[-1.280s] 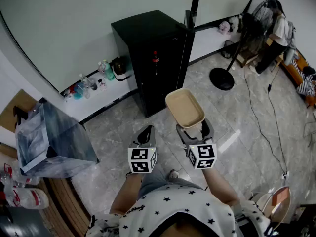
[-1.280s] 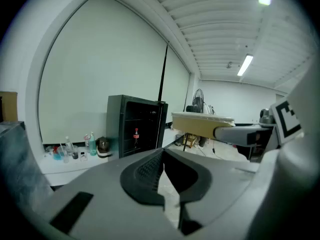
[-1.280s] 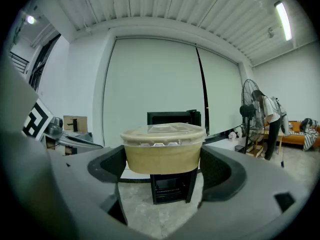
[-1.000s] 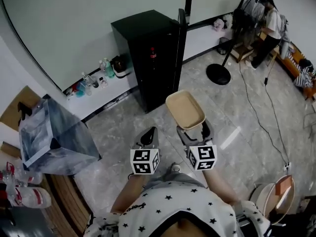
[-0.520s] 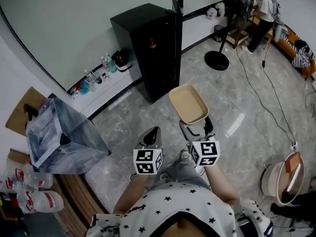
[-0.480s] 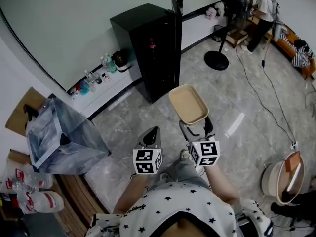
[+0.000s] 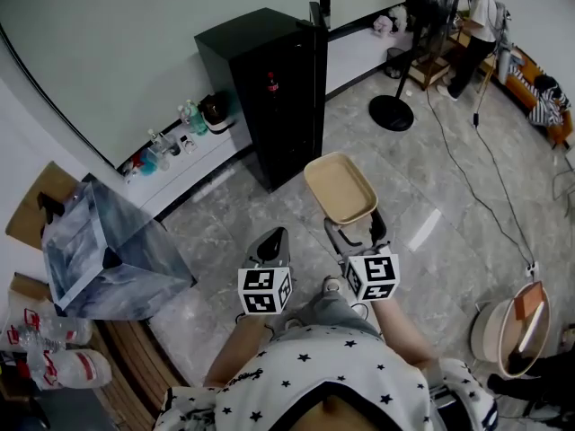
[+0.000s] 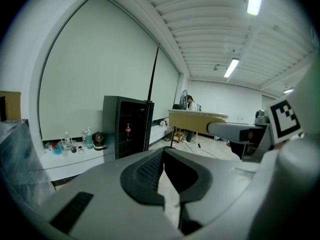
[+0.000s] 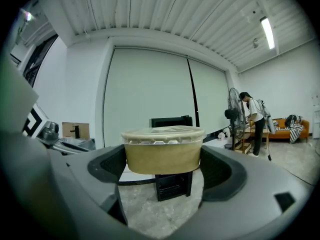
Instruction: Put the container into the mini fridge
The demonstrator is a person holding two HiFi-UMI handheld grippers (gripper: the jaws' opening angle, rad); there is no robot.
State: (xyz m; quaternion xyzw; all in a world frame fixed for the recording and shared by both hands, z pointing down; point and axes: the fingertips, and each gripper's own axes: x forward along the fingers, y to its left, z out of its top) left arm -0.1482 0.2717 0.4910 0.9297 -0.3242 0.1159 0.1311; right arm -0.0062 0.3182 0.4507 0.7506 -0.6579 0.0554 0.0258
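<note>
The black mini fridge (image 7: 260, 79) stands against the wall ahead, its door (image 7: 314, 57) swung open edge-on, with a cola bottle (image 7: 271, 83) on a shelf inside. My right gripper (image 7: 354, 229) is shut on a tan, lidded container (image 7: 340, 189), held level above the floor short of the fridge. In the right gripper view the container (image 9: 162, 154) fills the gap between the pads of that gripper (image 9: 162, 165), and the fridge (image 9: 171, 184) shows behind it. My left gripper (image 7: 271, 244) hangs beside it, shut and empty. The left gripper (image 8: 163, 154) points toward the fridge (image 8: 127, 131).
A plastic-lined bin (image 7: 103, 259) stands at the left. Bottles (image 7: 171, 137) line a low ledge left of the fridge. A fan's round base (image 7: 391, 112) and a floor cable (image 7: 467, 169) lie to the right, and a person (image 7: 472, 16) is in the far corner. A round tub (image 7: 508, 326) sits at lower right.
The view has drifted a little, and the fridge now sits slightly further left. Both grippers keep their pose, and the container stays in the right one.
</note>
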